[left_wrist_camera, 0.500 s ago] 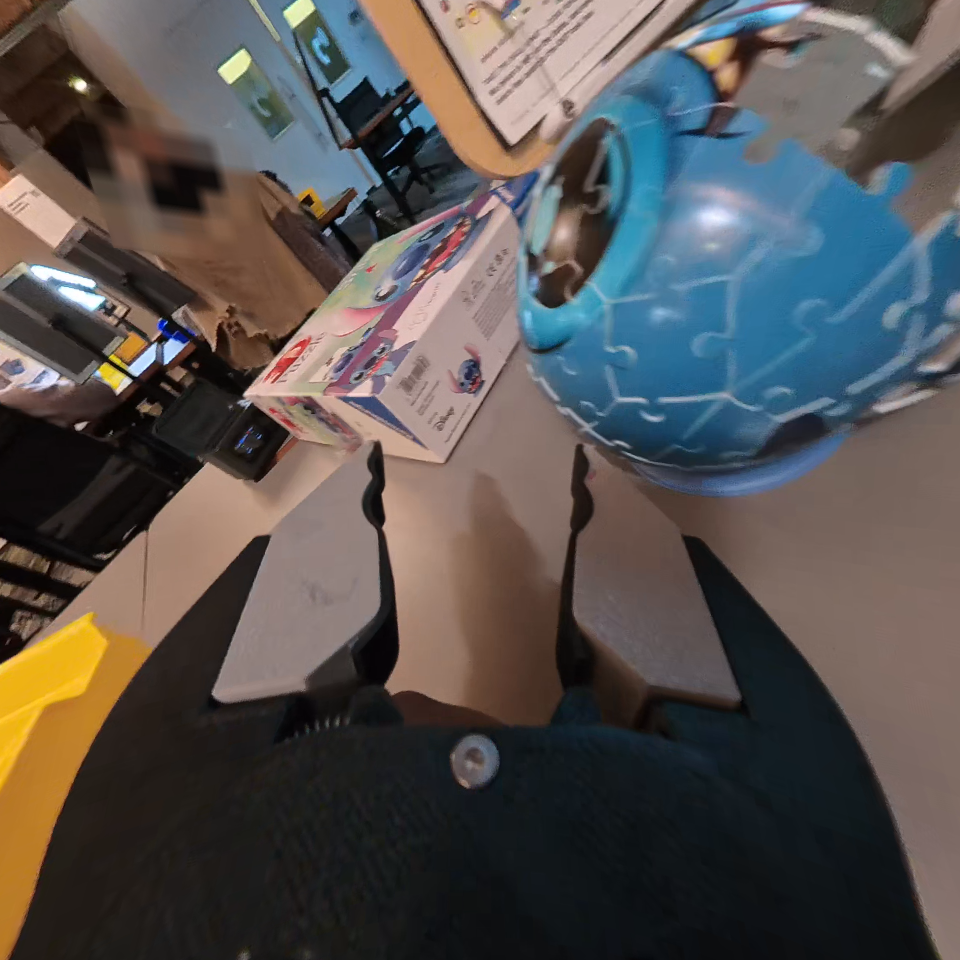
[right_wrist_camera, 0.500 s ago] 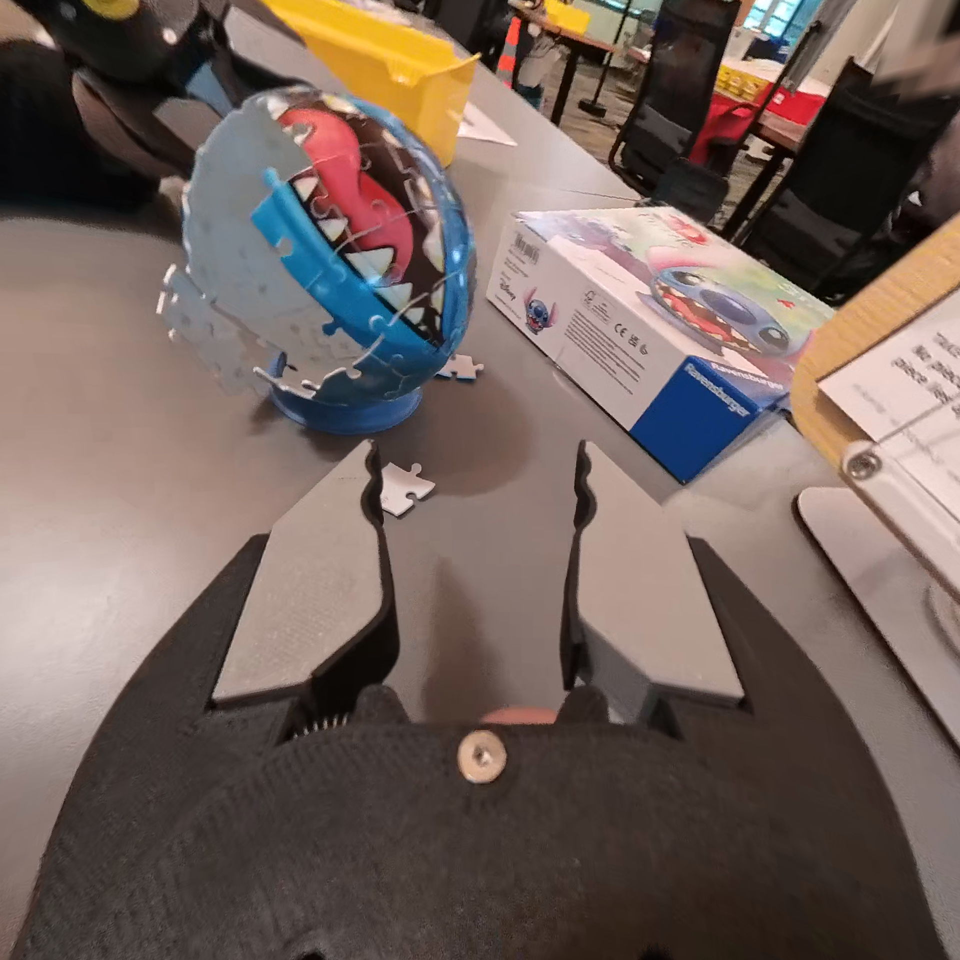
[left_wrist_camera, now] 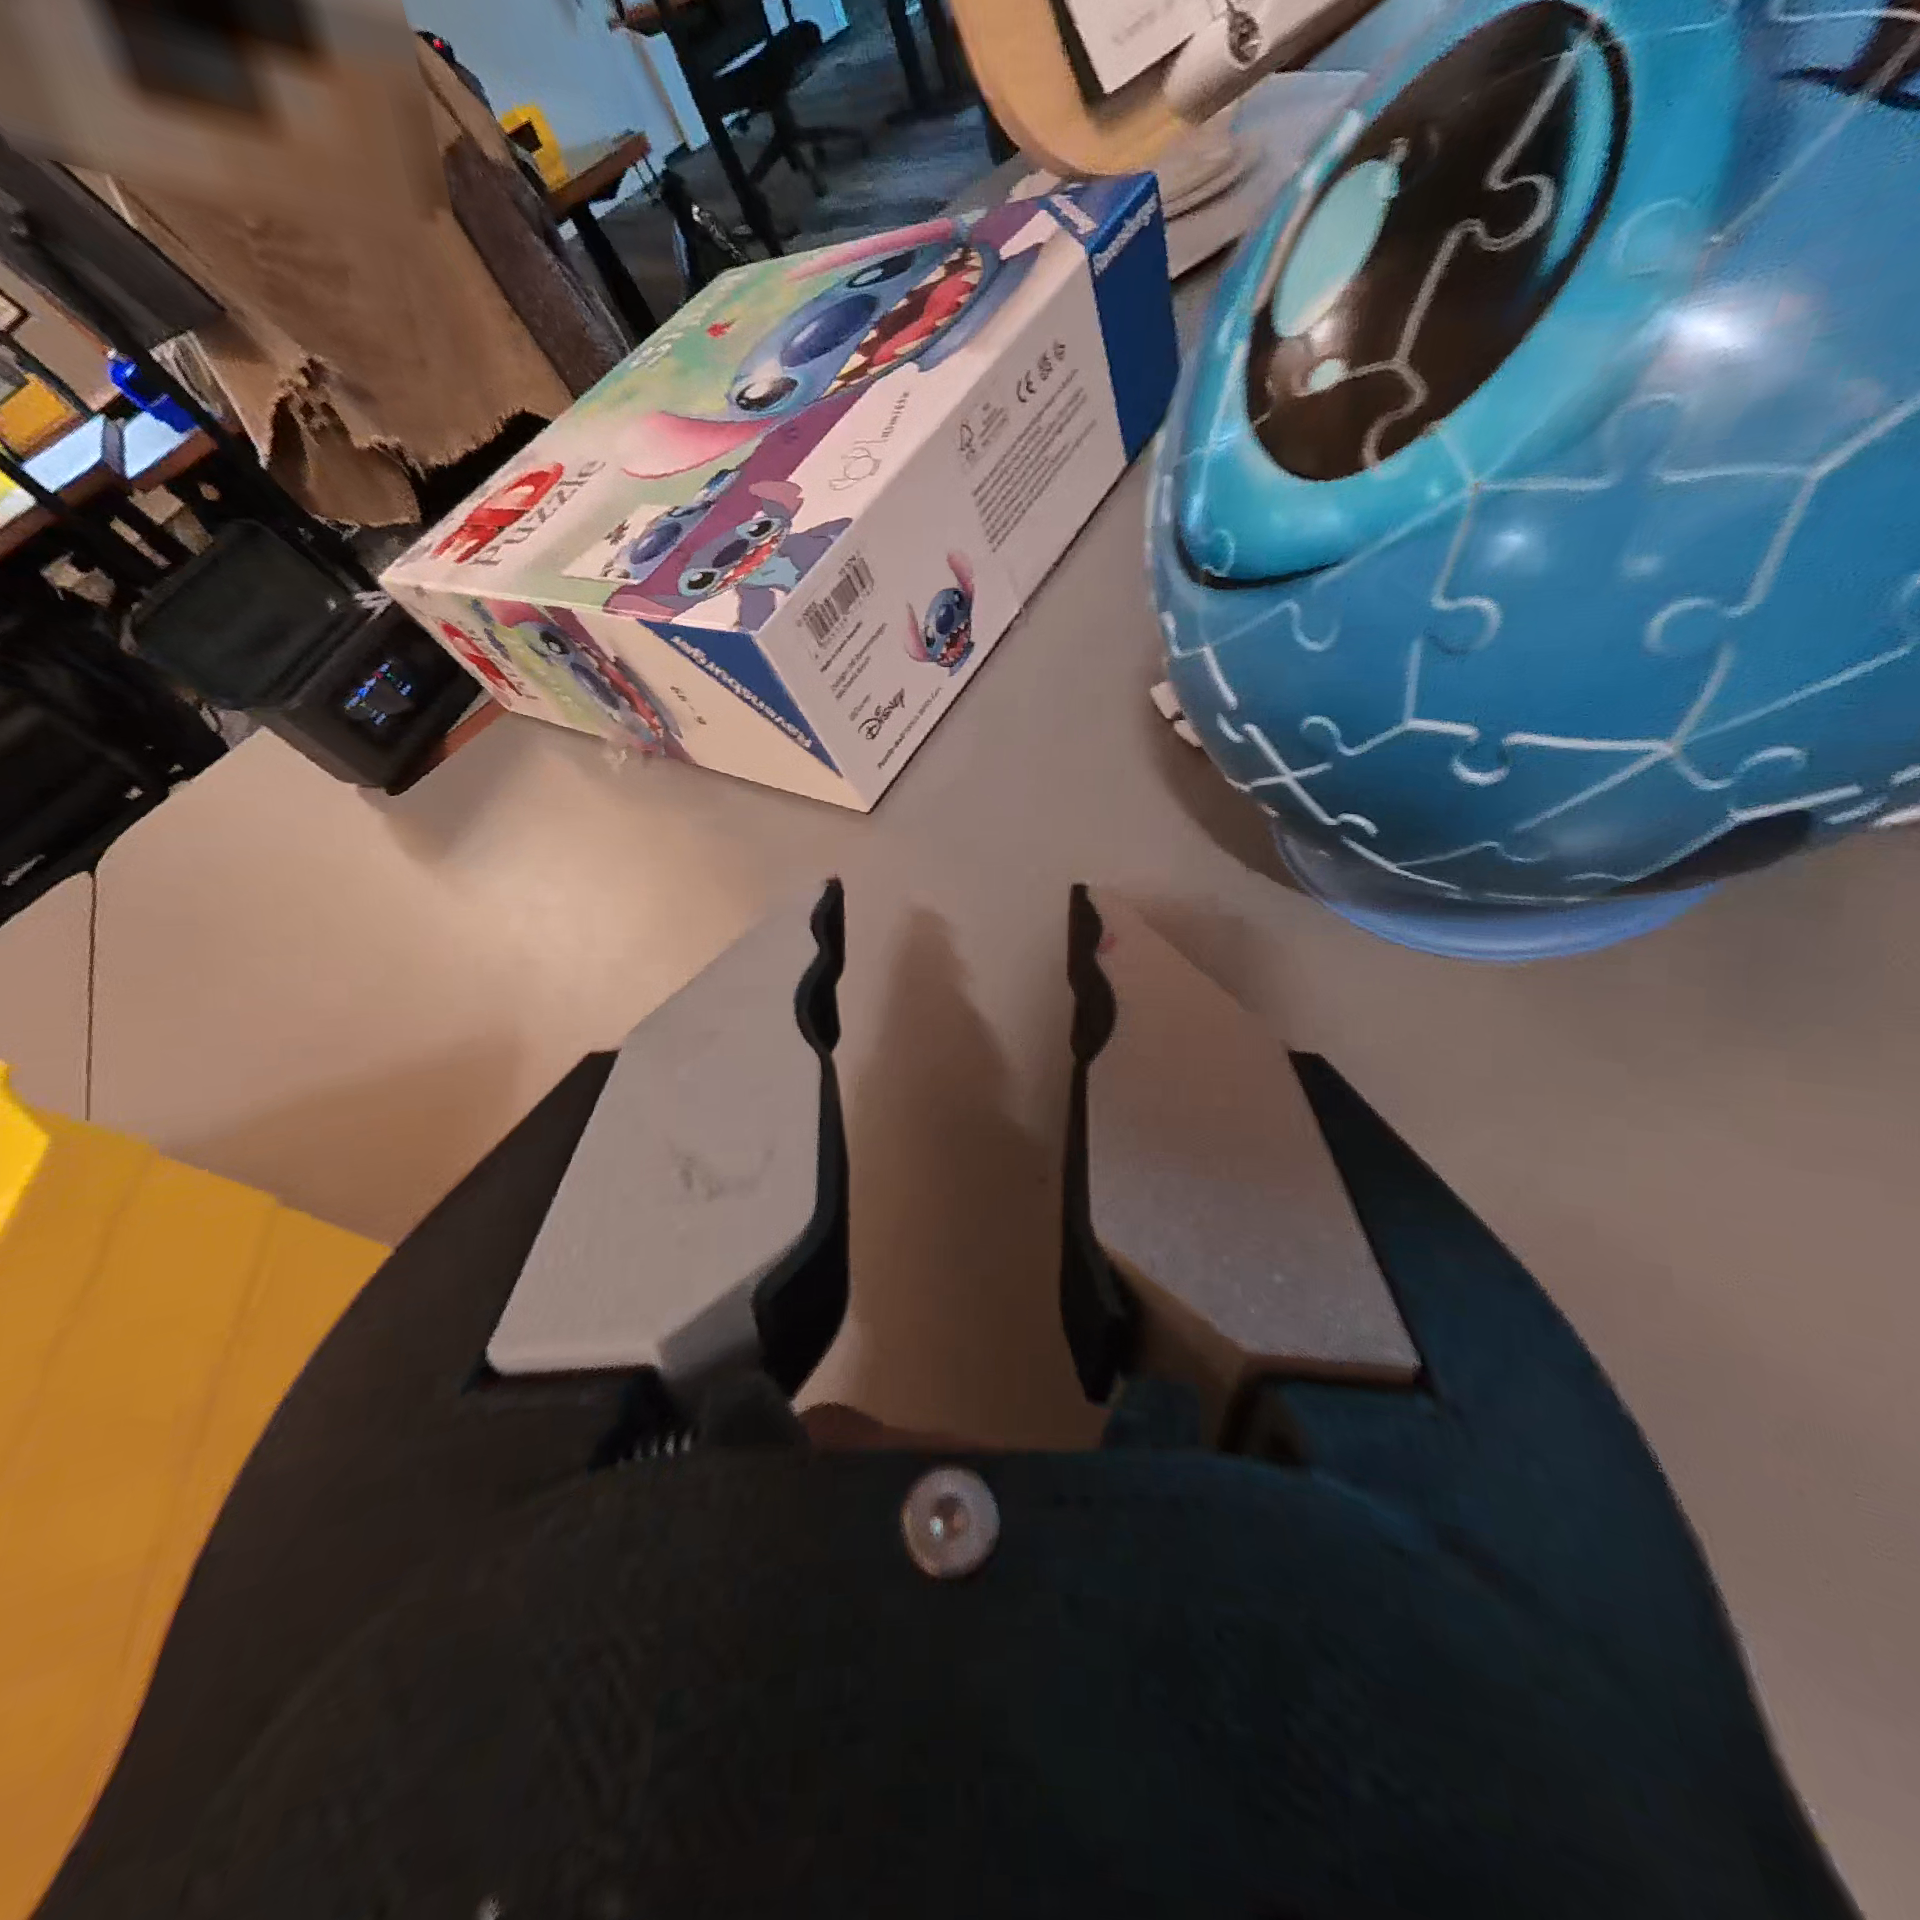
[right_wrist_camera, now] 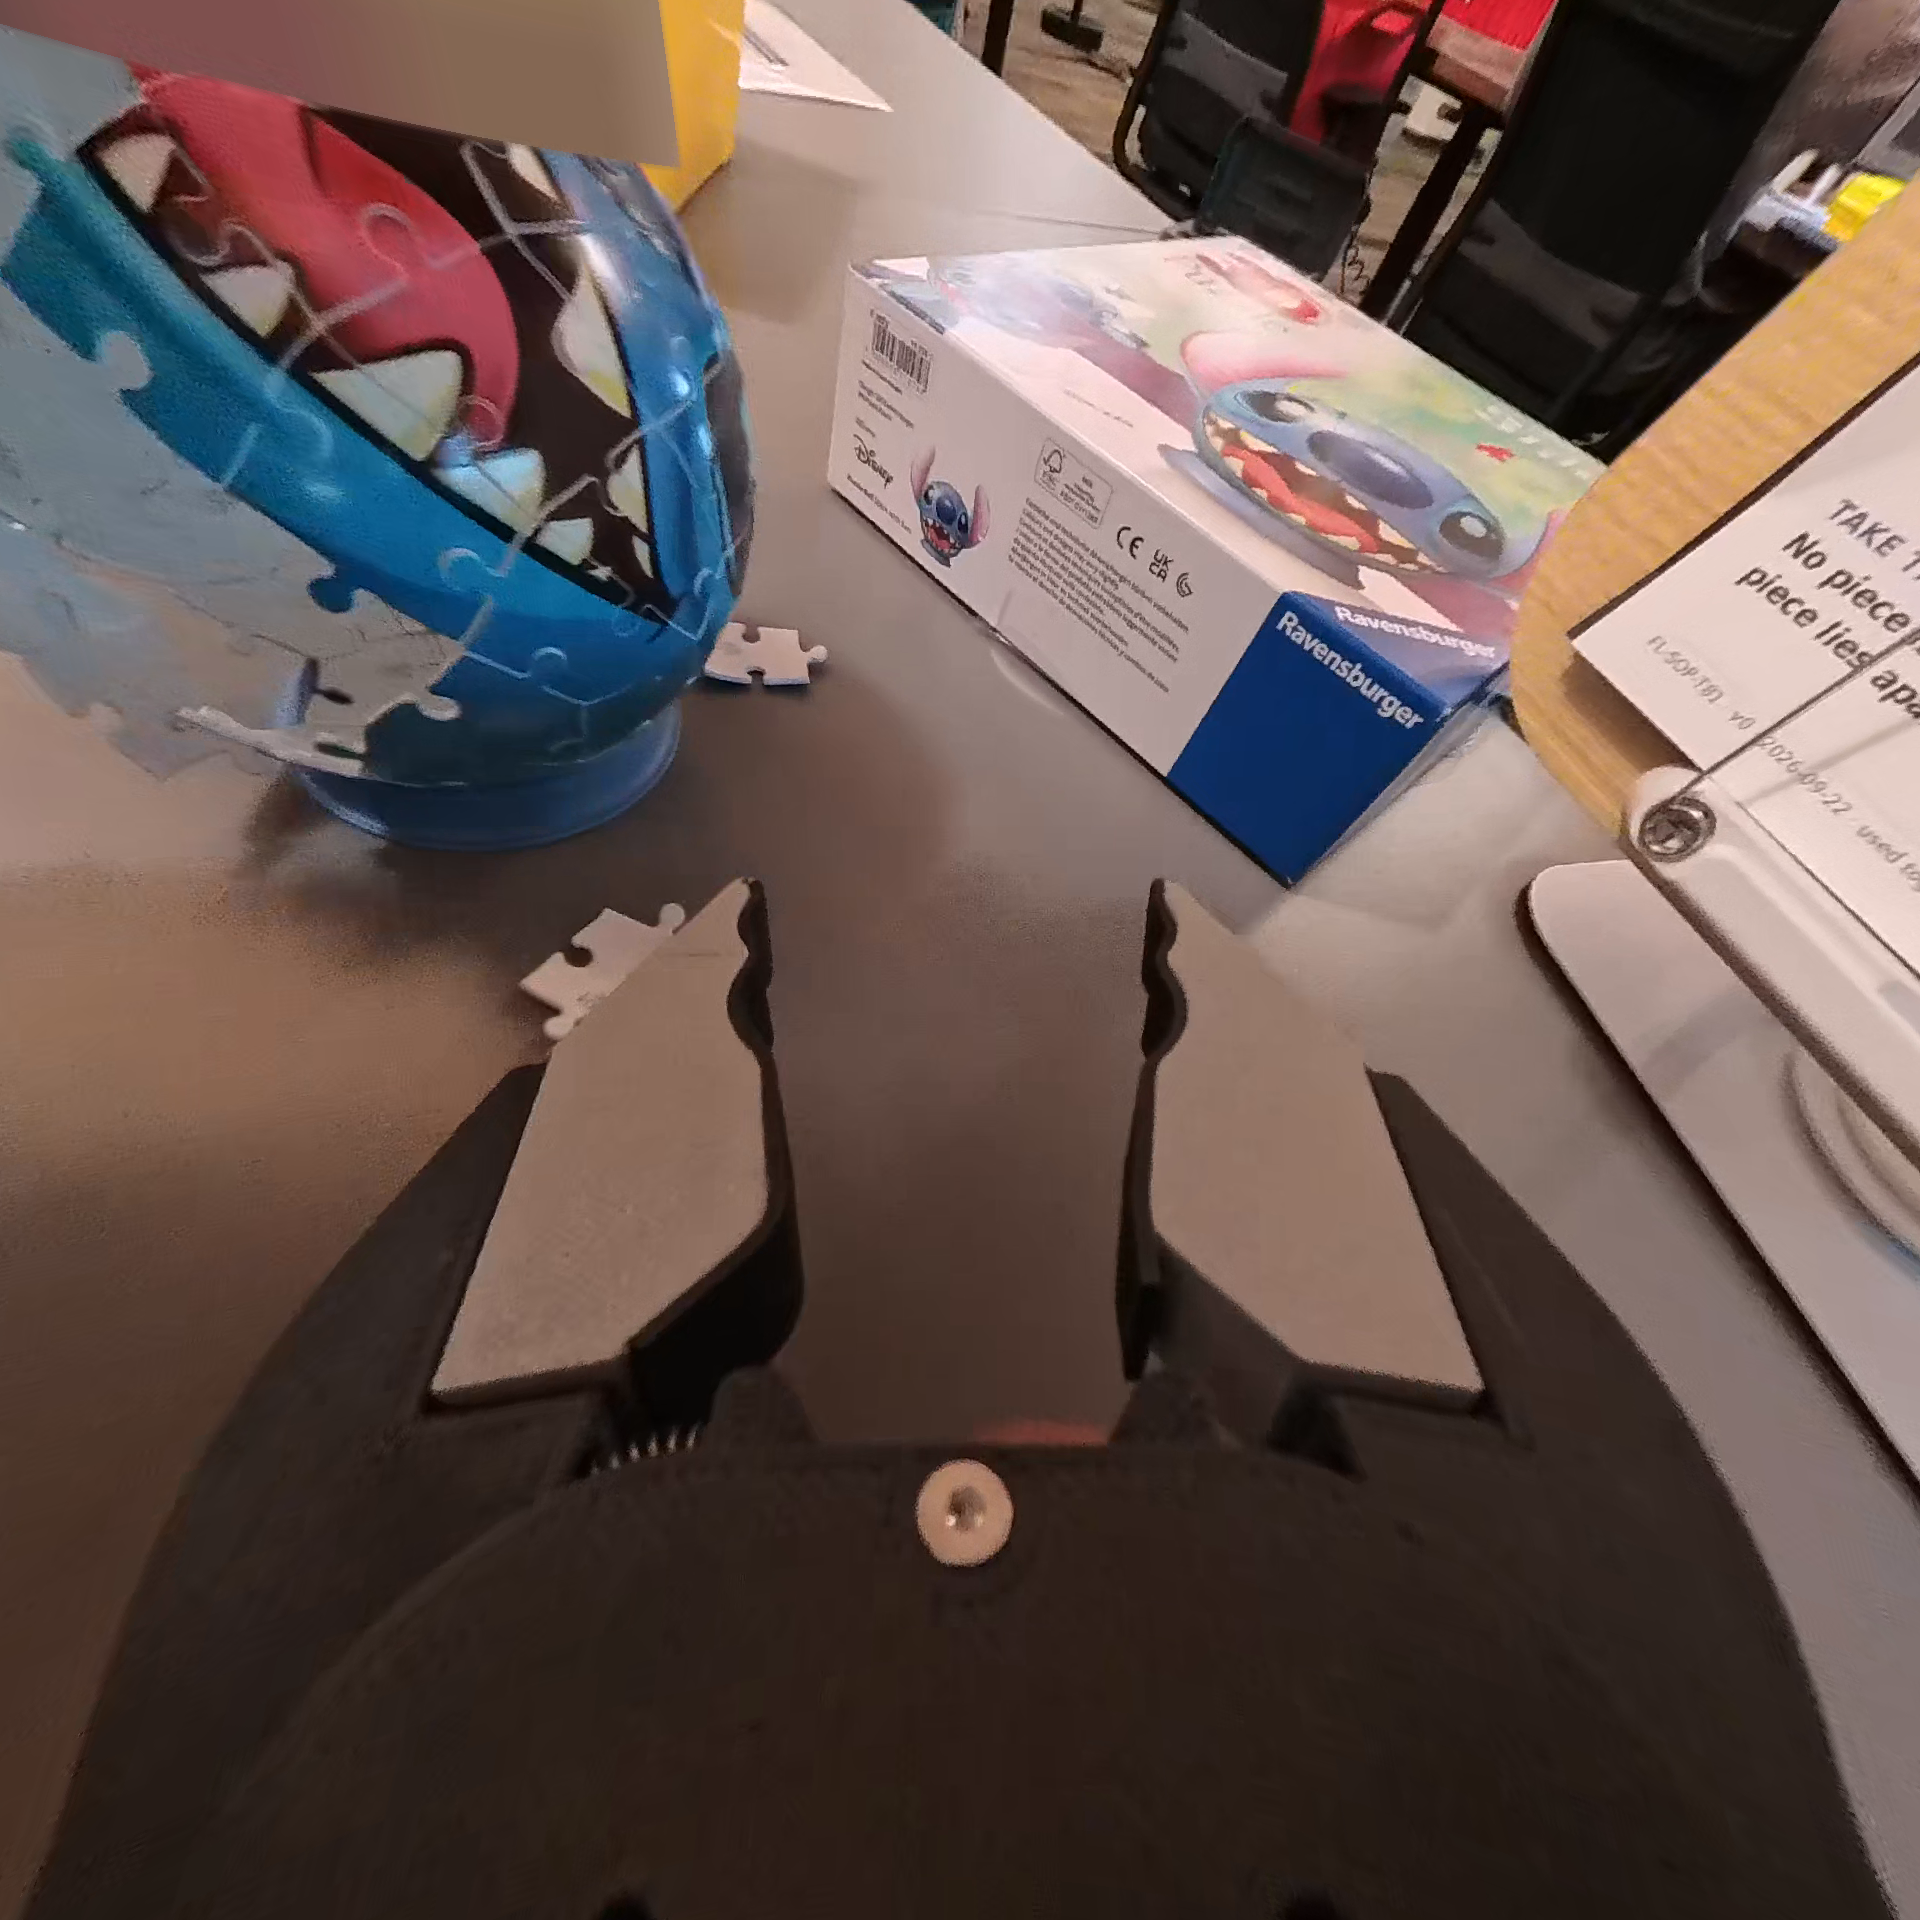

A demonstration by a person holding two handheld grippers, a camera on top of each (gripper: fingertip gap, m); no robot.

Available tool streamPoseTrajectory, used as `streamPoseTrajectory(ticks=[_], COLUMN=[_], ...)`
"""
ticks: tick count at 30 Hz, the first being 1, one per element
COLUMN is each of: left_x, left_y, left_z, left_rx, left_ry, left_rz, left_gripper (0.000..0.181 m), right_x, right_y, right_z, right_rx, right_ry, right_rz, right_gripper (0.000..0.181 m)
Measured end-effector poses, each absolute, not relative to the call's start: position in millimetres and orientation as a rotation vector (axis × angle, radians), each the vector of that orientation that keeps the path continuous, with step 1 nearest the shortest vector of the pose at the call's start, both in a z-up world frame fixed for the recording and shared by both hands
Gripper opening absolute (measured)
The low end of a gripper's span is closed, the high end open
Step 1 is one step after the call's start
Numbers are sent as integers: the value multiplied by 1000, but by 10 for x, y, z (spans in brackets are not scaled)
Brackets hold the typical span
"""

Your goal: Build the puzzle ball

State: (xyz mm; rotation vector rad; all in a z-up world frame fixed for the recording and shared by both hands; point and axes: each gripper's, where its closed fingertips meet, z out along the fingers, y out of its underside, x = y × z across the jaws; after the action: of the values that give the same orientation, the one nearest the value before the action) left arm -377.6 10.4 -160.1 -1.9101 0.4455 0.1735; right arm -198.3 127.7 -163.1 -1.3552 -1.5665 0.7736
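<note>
1. The left tongs (left_wrist_camera: 954, 902) are released and empty, low over the grey tabletop (left_wrist_camera: 520, 935).
2. The right tongs (right_wrist_camera: 954, 904) are released too, holding nothing.
3. The puzzle ball (right_wrist_camera: 416, 447), partly built, sits on its blue ring stand (right_wrist_camera: 499, 790) away from the tabletop's edges.
4. One loose piece (right_wrist_camera: 592, 966) lies by the right tongs' left fingertip, another (right_wrist_camera: 764, 655) touches the stand.
5. The puzzle box (right_wrist_camera: 1164, 520) lies near the ball.

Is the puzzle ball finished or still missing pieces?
Unfinished. The puzzle ball has a jagged open edge, and two loose pieces lie on the table beside it.
</note>
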Motion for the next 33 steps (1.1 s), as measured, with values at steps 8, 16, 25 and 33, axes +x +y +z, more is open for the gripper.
streamPoseTrajectory(ticks=[8, 16, 25, 33], left_x=[-3913, -3963, -4132, -4138], left_y=[110, 114, 102, 0], left_z=[-1571, -1556, -1518, -1531], left_rx=[-1930, -1929, -1912, -1927], left_ry=[309, 265, 202, 148], left_rz=[38, -6, 7, -50], left_gripper=[37, 36, 28, 27], right_x=[-1993, -1993, -1972, -1704], right_y=[1288, 1310, 1225, 1164], right_z=[-1678, -1684, -1662, -1617], right_rx=[-1353, -1383, -1300, -1331], right_ry=[-1615, -1609, -1633, -1549], right_rz=[786, 814, 765, 714], right_gripper=[64, 65, 68, 66])
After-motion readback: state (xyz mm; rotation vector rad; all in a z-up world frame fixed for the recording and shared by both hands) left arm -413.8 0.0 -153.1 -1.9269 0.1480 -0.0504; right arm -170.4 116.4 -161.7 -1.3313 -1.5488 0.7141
